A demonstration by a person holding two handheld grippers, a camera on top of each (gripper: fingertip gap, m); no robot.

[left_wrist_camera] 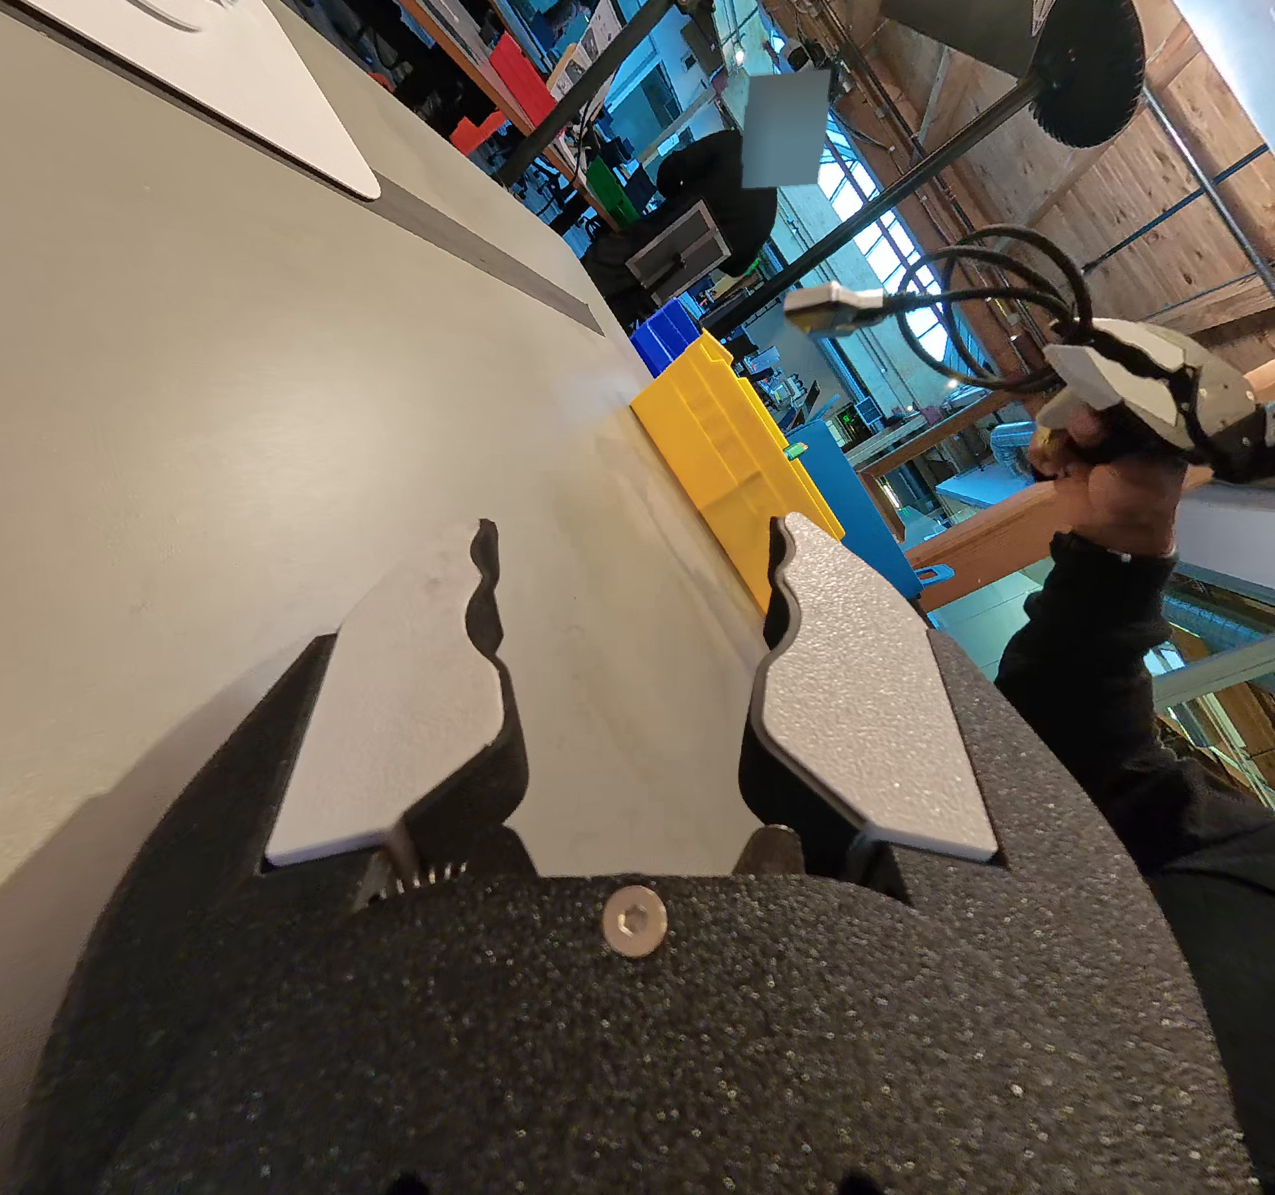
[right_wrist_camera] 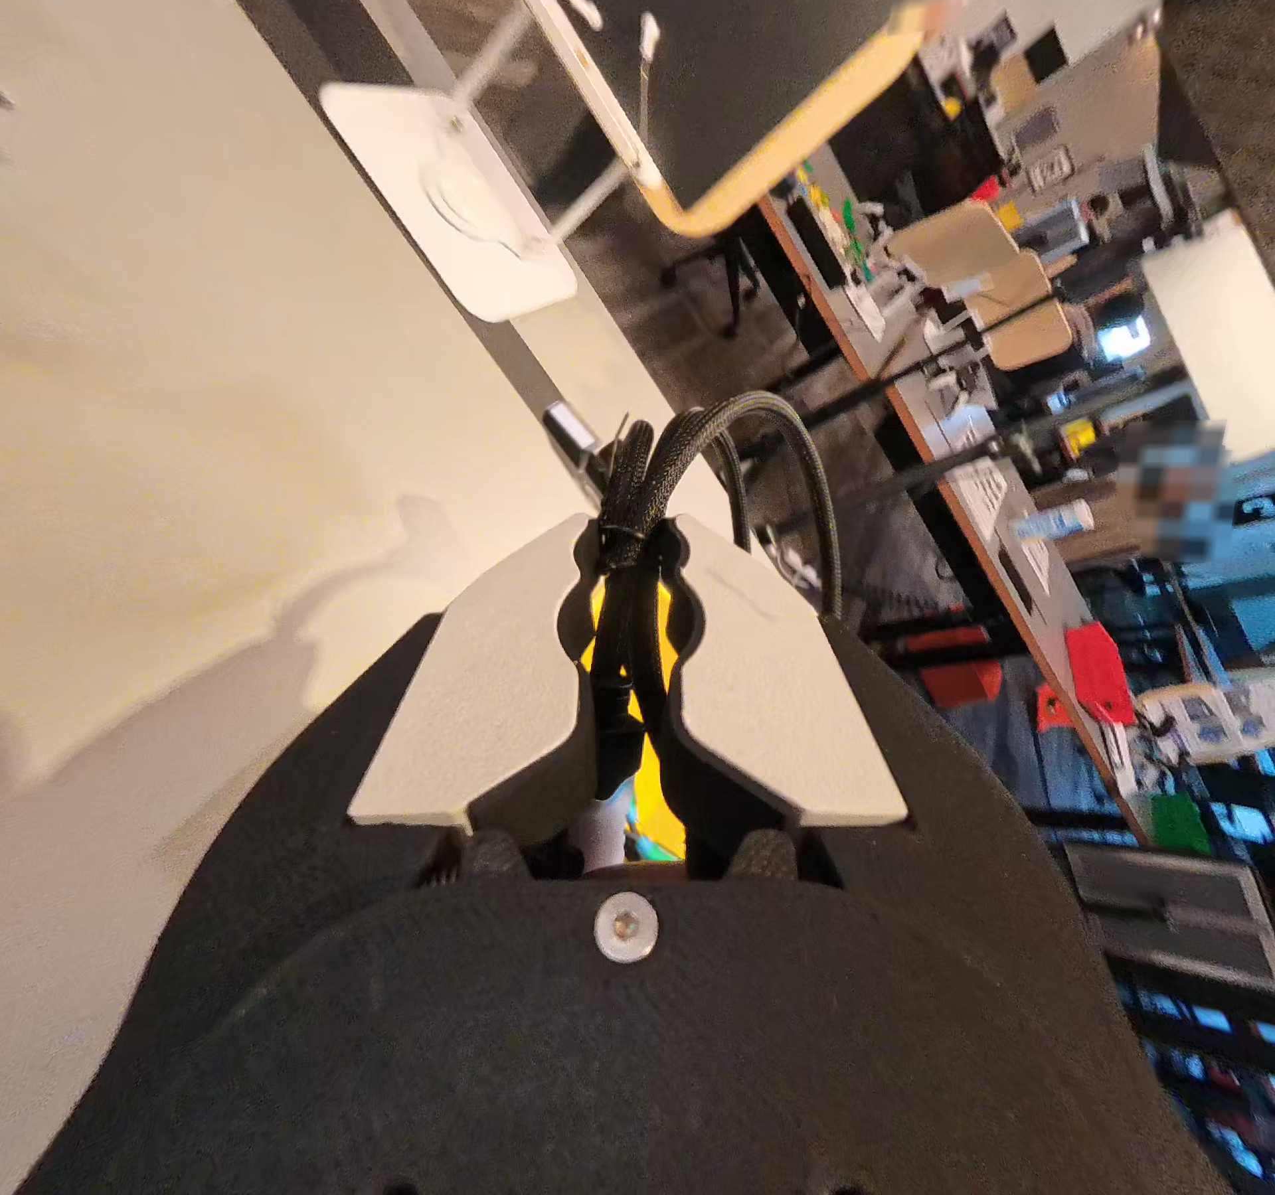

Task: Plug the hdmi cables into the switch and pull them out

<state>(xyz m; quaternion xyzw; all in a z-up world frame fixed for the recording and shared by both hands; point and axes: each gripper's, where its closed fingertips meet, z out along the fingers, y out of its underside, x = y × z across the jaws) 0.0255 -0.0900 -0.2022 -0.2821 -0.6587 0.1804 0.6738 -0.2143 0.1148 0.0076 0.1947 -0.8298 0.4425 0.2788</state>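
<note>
My left gripper (left_wrist_camera: pixel 631 534) is open and empty, tilted low over the grey table (left_wrist_camera: pixel 207 403). My right gripper (right_wrist_camera: pixel 631 531) is shut on a coiled bundle of black braided HDMI cable (right_wrist_camera: pixel 638 472) and holds it in the air. In the left wrist view the right gripper (left_wrist_camera: pixel 1131 375) shows at the far right, with the cable loops (left_wrist_camera: pixel 1000 279) above it and a silver HDMI plug (left_wrist_camera: pixel 831 310) sticking out to the left. A grey plug (right_wrist_camera: pixel 569 431) also shows behind the bundle in the right wrist view. No switch shows in either view.
A yellow bin (left_wrist_camera: pixel 731 444) and a blue bin (left_wrist_camera: pixel 666 334) stand at the table's far edge. A white flat stand base (left_wrist_camera: pixel 228 79) lies on the table at the upper left; it also shows in the right wrist view (right_wrist_camera: pixel 448 203). A person's dark sleeve (left_wrist_camera: pixel 1104 644) holds the right gripper. About 40 centimetres separates my left fingertips from my right.
</note>
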